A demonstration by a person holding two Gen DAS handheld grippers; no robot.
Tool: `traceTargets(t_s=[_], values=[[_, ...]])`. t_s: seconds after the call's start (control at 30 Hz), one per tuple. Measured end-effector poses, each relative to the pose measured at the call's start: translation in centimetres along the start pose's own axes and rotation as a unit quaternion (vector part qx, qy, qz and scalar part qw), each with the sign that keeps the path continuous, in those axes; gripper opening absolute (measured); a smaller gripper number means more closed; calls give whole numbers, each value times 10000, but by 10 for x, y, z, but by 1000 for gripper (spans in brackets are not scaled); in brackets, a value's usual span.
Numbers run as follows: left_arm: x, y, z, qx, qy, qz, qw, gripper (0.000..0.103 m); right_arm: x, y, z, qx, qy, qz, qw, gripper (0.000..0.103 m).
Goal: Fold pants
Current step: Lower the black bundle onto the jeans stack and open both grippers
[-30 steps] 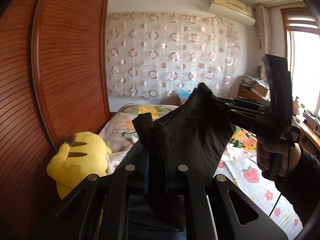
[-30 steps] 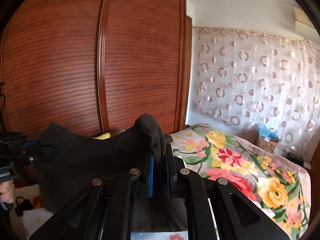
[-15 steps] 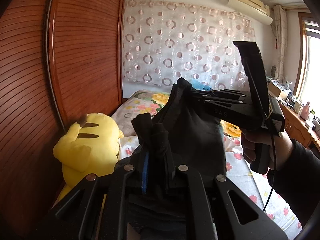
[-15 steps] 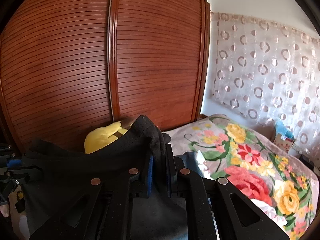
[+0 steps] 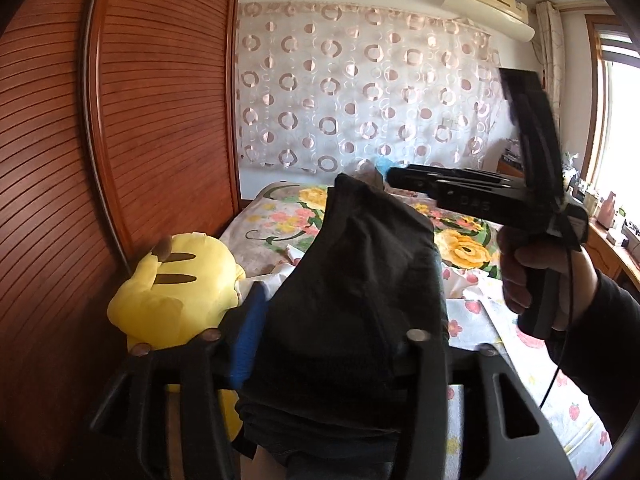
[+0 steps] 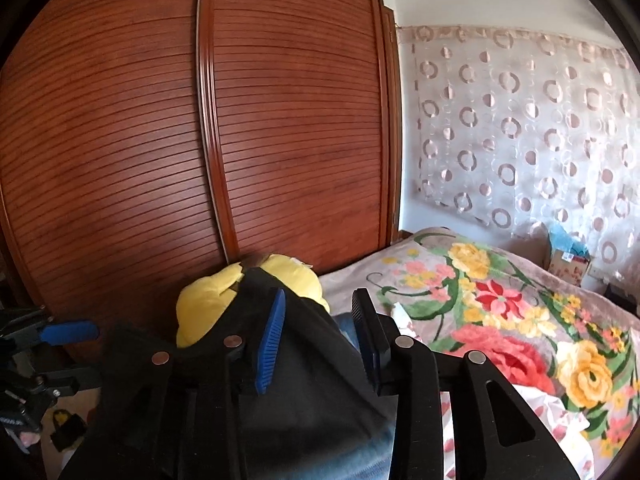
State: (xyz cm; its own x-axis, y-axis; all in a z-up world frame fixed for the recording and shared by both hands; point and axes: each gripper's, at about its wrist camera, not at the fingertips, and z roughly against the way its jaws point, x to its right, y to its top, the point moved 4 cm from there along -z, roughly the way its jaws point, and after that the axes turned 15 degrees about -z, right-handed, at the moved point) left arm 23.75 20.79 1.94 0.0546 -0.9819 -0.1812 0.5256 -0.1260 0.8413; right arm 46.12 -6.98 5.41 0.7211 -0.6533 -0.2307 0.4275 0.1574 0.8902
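Black soft-fabric pants (image 5: 360, 300) drape loosely between the left tongs (image 5: 332, 344), whose jaws have just been opening and now stand wide, pads off the cloth. The right tongs (image 6: 320, 340) have also just been opening; the pants lie against the blue ribbed pad (image 6: 270, 344), the other pad clear. In the left view, the right tongs' body bears raised letters too blurred to read. Beyond sit a yellow plush toy (image 5: 180, 284), a floral-blanketed bed (image 6: 500, 304), a slatted reddish wooden wardrobe (image 6: 280, 120) and a ring-patterned curtain (image 5: 360, 100).

One pants (image 5: 360, 280), one plush (image 5: 180, 280), two grippers (image 5: 332, 344) (image 6: 320, 336)
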Motion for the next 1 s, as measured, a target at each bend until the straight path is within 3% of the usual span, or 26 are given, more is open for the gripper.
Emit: traceTargets(t_s=[0.07,0.3,0.57,0.73,1.0], values=[[0,2,5,171,4,-1,9999,88,1,-7,8,-42,78,25,10000,36],[6,1,-5,0,-117,-49,9999,88,11,-27,9,-371,114,81,9992,36],[15,-19,-26,-412,-321,-14,9986,88,28,-22,-23,-783,-153,-150,9967,36],[18,-21,-23,-424,-337,-26,9985,88,23,-18,-14,-727,-175,-210,9970,37],[34,-19,-5,-253,-475,-204,9983,88,6,-36,33,-501,-393,-287,9976,41]])
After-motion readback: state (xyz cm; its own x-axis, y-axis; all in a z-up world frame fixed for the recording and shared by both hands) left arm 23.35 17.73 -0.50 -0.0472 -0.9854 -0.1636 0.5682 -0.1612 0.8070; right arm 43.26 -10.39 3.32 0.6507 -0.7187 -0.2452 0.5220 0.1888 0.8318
